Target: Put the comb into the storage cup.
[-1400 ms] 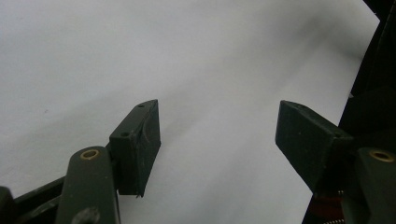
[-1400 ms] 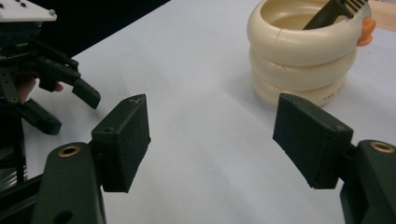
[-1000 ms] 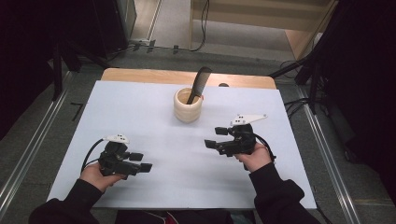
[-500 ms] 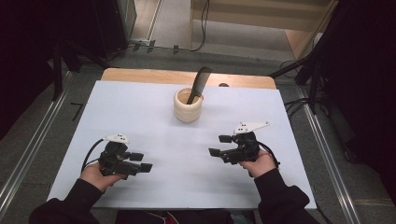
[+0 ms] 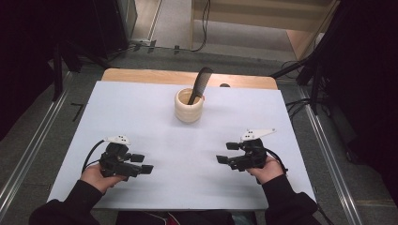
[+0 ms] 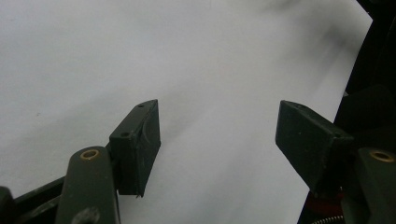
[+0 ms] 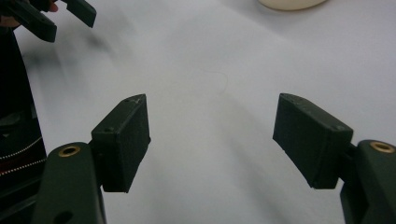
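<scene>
A cream round cup [image 5: 189, 106] stands at the far middle of the white table top [image 5: 141, 112], with a black comb [image 5: 200, 83] leaning out of it. My left gripper [image 5: 142, 163] rests low at the near left, open, nothing between its jaws; in the left gripper view its jaws [image 6: 218, 140] frame bare white surface. My right gripper [image 5: 227, 153] sits at the near right, open and holding nothing, pointing left. In the right gripper view [image 7: 212, 140] the cup's base [image 7: 292, 3] shows at the top edge and the left gripper [image 7: 56, 16] at the top left.
The white top lies on a wooden table [image 5: 155, 75] whose far edge shows behind the cup. Metal rails [image 5: 28, 150] run along both sides on the floor. Cables [image 5: 300, 105] lie on the floor at the far right. A dark sleeve [image 5: 286, 206] enters from the bottom.
My right gripper has drawn back toward the near edge of the table, staying open. The left gripper, the cup and the comb have not moved.
</scene>
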Motion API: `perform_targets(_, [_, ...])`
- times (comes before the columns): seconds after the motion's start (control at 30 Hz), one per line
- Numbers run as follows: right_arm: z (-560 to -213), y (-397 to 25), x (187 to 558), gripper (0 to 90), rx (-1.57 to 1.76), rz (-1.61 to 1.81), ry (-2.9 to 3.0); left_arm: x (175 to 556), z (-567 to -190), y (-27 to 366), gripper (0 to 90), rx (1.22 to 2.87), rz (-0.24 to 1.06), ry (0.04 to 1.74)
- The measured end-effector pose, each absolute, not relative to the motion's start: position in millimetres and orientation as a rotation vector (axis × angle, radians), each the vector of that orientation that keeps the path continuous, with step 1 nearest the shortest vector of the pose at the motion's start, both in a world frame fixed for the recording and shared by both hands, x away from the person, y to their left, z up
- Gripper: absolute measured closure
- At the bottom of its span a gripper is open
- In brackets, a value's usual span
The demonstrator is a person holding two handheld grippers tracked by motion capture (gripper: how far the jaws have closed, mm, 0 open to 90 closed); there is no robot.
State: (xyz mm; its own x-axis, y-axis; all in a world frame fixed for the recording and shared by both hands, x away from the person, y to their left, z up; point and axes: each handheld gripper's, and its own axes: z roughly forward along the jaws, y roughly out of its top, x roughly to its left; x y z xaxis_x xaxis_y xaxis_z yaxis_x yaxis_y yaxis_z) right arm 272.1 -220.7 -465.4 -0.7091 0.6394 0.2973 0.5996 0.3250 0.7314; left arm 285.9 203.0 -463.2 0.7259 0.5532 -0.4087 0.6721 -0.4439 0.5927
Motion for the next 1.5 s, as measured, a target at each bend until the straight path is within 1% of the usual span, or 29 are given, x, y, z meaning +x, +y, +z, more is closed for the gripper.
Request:
perform_targets(0.67, [-474,-241,258,24.8,1.233,1.308,2.525,284,-463,203,31.3,2.162,-0.204,0.92])
perform_targets(1.1, [-478,-262,247,24.8,1.311,1.259,2.497,284,-464,204,31.3,2.164,-0.201,0.924])
perform_targets(1.5, [-481,-275,243,24.8,1.349,1.245,2.474,284,-465,204,31.3,2.169,-0.201,0.926])
